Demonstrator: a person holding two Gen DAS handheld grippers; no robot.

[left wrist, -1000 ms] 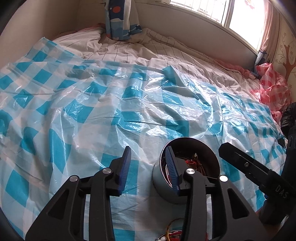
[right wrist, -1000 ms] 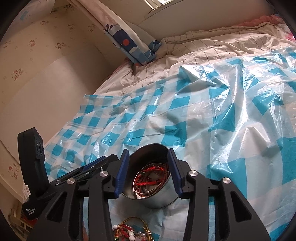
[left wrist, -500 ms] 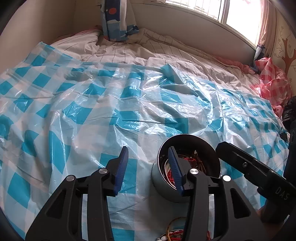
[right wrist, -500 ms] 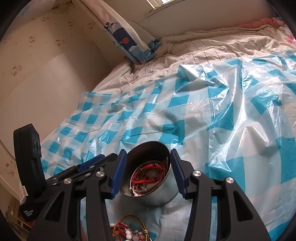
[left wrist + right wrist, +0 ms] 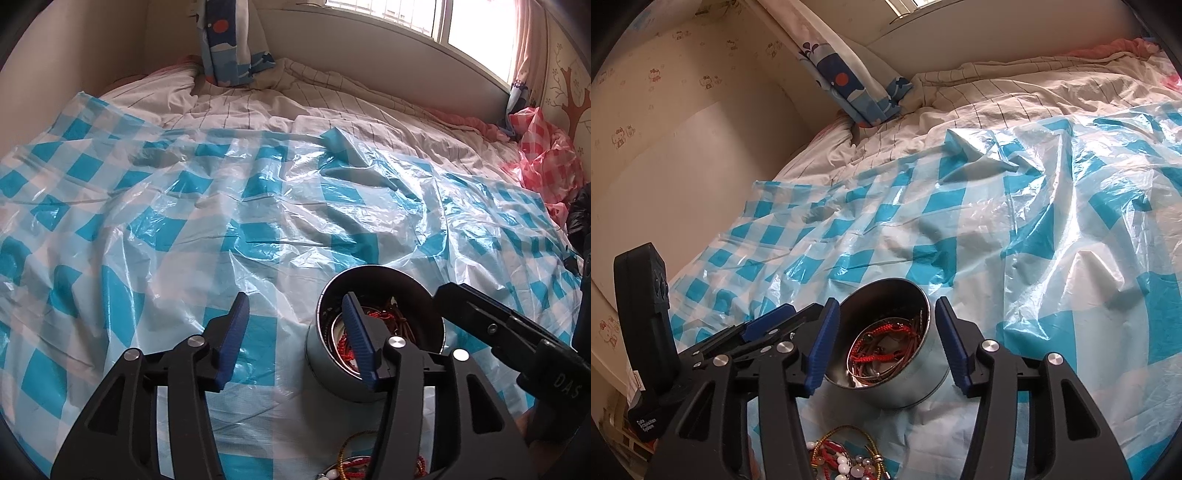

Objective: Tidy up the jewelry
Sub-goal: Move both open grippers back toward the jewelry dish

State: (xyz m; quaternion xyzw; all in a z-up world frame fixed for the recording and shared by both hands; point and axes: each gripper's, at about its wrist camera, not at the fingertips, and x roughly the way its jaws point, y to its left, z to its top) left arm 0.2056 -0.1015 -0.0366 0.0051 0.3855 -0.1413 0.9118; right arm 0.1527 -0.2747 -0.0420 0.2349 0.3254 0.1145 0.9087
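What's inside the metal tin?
The tin holds red cord bracelets tangled with brownish cords and a thin metal bangle. Whatever lies beneath that tangle, and the tin's floor, is covered.

Left gripper (image 5: 293,334) pulled back a little and tipped up since a second ago, so more of the window and the far wall shows than before. Round tin (image 5: 376,332) now higher in the left view, with more of the beads (image 5: 354,465) showing at the bottom edge. Right gripper (image 5: 886,347) lifted and pulled back a little too; tin (image 5: 886,343) now sits higher between the open fingers, more side wall showing. More of the bead pile (image 5: 846,458) seen near the bottom than before. Other gripper's body (image 5: 642,332) now higher at the left edge.
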